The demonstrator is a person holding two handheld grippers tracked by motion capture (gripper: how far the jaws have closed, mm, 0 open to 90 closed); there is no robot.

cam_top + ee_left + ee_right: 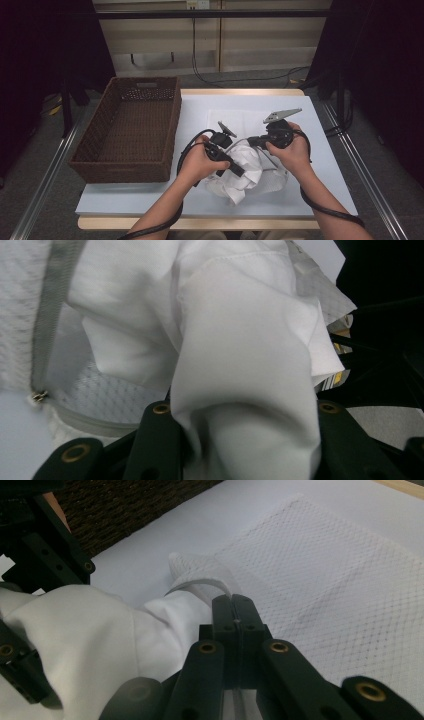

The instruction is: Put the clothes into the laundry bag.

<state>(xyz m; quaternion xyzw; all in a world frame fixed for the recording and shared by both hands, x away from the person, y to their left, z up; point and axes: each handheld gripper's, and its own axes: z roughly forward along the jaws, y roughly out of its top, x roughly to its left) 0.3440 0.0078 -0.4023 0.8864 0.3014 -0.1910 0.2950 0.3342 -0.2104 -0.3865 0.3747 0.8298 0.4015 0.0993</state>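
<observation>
Here, white table (320, 150): L gripper (235, 170) clamps white cloth (250, 167), R gripper (256, 142) pinches mesh bag's rim (200, 586).

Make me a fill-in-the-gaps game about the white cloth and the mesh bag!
1. The left gripper is shut on a bunch of ____ cloth.
2. The zipper belongs to the white mesh ____.
3. The brown wicker ____ stands on the table, to the left of the person's hands.
4. The jaws of the right gripper are pressed ____.

Missing words: white; bag; basket; together
</observation>
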